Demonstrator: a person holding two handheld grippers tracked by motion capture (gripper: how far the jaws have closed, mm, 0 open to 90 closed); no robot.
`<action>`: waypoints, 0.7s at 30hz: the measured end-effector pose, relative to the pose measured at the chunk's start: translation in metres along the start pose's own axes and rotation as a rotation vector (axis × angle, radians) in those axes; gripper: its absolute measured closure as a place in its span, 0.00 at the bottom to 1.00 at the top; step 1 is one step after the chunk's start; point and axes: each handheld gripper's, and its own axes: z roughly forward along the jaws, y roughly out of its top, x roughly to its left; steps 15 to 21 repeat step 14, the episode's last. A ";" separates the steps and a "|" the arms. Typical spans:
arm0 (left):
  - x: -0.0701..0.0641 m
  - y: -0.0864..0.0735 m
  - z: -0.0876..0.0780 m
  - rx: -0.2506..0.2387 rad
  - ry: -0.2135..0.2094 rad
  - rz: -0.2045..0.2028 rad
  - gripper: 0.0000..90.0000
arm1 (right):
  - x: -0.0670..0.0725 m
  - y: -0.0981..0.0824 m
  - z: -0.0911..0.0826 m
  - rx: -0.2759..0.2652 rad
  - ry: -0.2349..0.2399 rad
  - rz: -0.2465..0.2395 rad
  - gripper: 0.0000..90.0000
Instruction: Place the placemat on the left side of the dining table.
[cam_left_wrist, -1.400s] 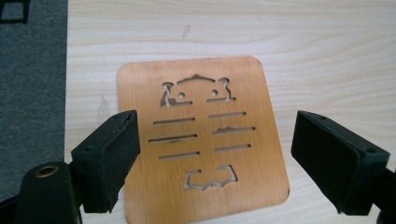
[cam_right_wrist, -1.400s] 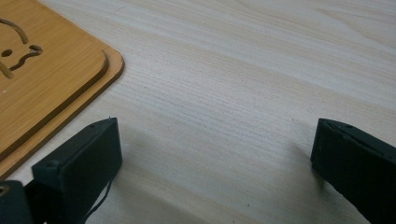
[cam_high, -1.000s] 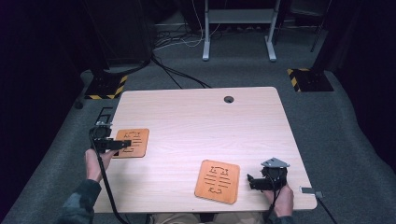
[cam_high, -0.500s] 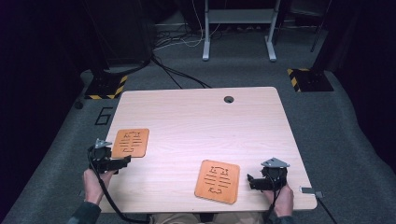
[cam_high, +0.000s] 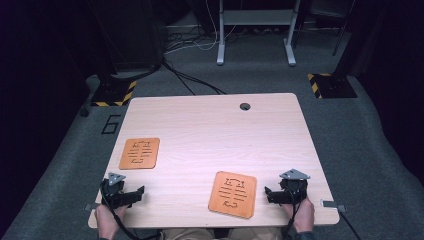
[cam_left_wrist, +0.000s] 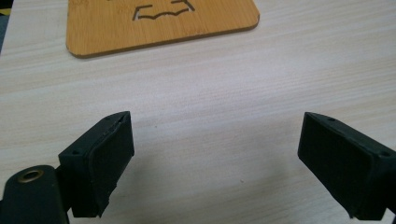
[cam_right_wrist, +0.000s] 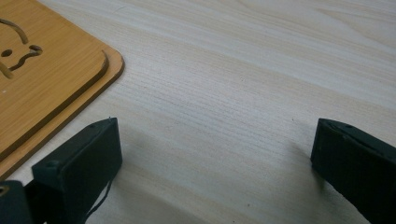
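Grippers both parked at the near edge of the light wood-grain table, jaws spread wide, holding nothing. Left gripper has pulled back from the far-left orange bamboo cut-out mat, now well clear of it. Right gripper unchanged, just beside the near orange bamboo mat. Looks like a release-and-retreat, my guess. No containers on the table.
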 end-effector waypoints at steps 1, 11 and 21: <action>0.000 -0.002 0.001 0.000 0.004 0.003 0.11 | 0.000 0.000 0.000 0.000 0.002 0.002 0.01; 0.000 -0.009 0.004 -0.029 0.014 0.001 0.10 | 0.001 0.000 0.000 0.000 0.001 0.004 0.01; 0.000 -0.009 0.004 -0.027 0.013 -0.001 0.10 | 0.001 0.000 0.000 0.001 0.001 0.004 0.01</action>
